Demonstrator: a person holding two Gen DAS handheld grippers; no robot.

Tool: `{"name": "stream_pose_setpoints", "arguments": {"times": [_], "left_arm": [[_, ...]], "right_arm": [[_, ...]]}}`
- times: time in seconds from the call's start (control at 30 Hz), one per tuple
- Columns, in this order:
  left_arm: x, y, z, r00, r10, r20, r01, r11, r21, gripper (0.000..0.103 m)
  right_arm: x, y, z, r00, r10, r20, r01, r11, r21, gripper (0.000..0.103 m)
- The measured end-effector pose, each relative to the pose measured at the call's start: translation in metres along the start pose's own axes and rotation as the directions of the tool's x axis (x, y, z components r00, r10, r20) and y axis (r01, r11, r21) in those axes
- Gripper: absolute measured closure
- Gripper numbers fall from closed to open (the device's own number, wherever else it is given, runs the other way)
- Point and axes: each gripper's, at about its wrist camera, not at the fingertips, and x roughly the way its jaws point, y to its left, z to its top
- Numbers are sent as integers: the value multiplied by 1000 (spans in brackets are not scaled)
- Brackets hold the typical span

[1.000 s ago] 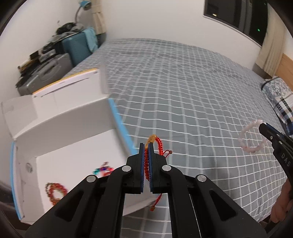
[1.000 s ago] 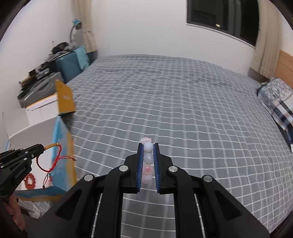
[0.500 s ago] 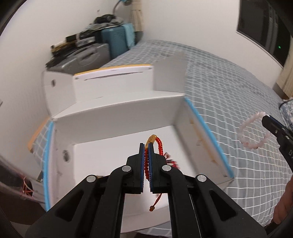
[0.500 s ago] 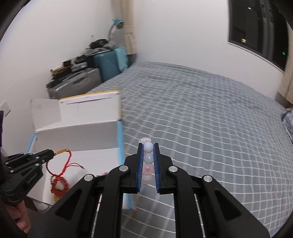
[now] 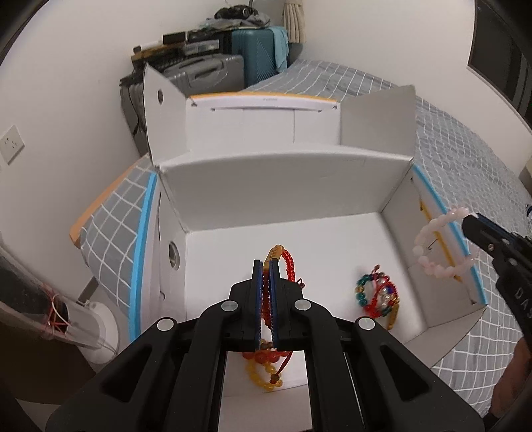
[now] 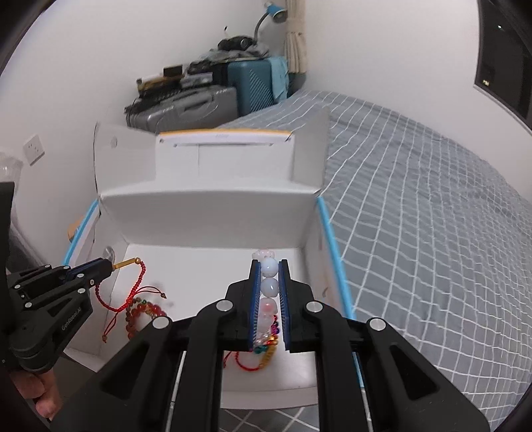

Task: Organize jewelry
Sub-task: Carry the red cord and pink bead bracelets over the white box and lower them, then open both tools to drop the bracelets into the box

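**Two claws holding bracelets over an open white box on a bed**

The left claw [image 5: 265, 282] is clamped on a red braided bracelet [image 5: 288, 264] with a gold tube clasp; its loop rises past the pads and its loose cords hang beneath. The right claw [image 6: 268, 292] is clamped on a pale pink bead bracelet [image 6: 268, 286], three beads showing in a row between its blue pads. Both claws point down into an open white cardboard box [image 5: 282, 186] with blue-edged side walls and an orange-edged lid flap folded back.

On the box floor, under the left claw, lie an orange-red bead bracelet [image 5: 266, 356] and a yellow bead bracelet [image 5: 264, 378], touching each other. Nearer the right wall lies a multicoloured bead bracelet [image 5: 377, 294] tangled with red cord. In the left wrist view the pink bracelet hangs as an open ring just beside the box's right wall.

The box rests on a bed [image 6: 432, 199] covered in grey cloth with a white grid pattern. Beyond the box, against a white wall, stand a grey suitcase [image 6: 186, 108] and a teal suitcase [image 6: 254, 86], with dark clutter piled on top. A blue lamp [image 6: 274, 11] and a tied curtain [image 6: 294, 40] occupy the corner. A white wall socket [image 6: 33, 149] sits at left; a dark window [image 6: 505, 50] at upper right.

Legible writing: "DAS" on the right claw's body in the left wrist view; lettering on the left claw's body in the right wrist view is too small to read with certainty.
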Motion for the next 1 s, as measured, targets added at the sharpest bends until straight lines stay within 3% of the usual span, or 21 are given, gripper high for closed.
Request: {"name": "stream_pose_setpoints", "arguments": {"times": [0.4, 0.5, 0.53, 0.63, 0.7, 0.73, 0.8, 0.87, 1.0], "left_arm": [[13, 5, -5, 1000, -14, -23, 13, 1000, -15, 97], [11, 5, -6, 1000, -14, -18, 14, 1000, -23, 97], [10, 6, -6, 1000, -14, -16, 14, 1000, -25, 97], [1, 7, -8, 1000, -14, 0, 14, 999, -33, 77], [-10, 7, -10, 999, -17, 27, 18, 999, -34, 67], [-16, 8, -12, 999, -16, 40, 18, 999, -37, 55], [-30, 8, -17, 997, -19, 79, 23, 999, -47, 45], [-39, 7, -21, 995, -8, 100, 13, 999, -53, 24], [-60, 4, -37, 986, 25, 165, -16, 998, -55, 9]], "right_arm": [[28, 13, -12, 998, 23, -62, -24, 1000, -8, 93], [28, 14, -11, 997, 34, -67, -34, 999, -9, 88], [25, 14, -11, 998, 39, -59, -39, 999, -4, 81], [12, 12, -12, 998, 53, -23, -53, 999, 8, 54], [3, 9, -14, 998, 55, 4, -55, 998, 9, 42], [-3, 8, -15, 998, 52, 24, -52, 999, 5, 35], [-13, 5, -18, 997, 55, 47, -56, 998, 3, 29], [-20, 3, -21, 996, 70, 55, -70, 997, 9, 23], [-36, -1, -35, 995, 67, 79, -69, 998, 12, 12]]}}
